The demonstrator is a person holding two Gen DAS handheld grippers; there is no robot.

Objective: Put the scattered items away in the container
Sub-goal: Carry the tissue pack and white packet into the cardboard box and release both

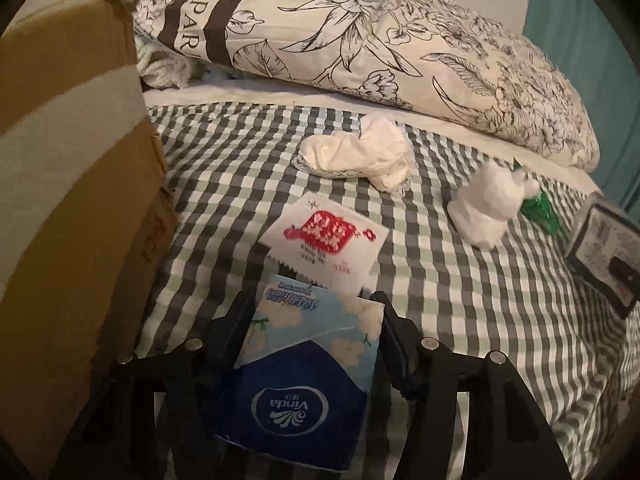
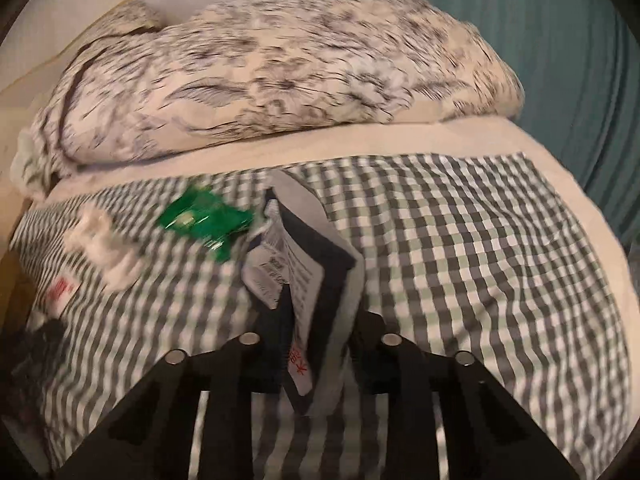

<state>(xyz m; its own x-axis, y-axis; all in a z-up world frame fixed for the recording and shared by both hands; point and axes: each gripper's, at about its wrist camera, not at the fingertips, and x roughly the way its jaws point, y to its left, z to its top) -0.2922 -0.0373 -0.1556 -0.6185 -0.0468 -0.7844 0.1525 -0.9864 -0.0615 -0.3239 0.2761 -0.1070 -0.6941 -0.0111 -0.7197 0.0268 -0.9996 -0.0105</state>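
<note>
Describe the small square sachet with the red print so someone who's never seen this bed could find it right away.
Start at the big floral pillow at the head of the bed, then come down onto the checked sheet, past the crumpled white cloth. The sachet lies flat just beyond the blue tissue pack. It is the only white item with a red label and a zigzag edge.

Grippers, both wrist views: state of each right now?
Left gripper: closed on the blue tissue pack.
Right gripper: shut on the flat dark packet, held on edge above the checked sheet.
</note>
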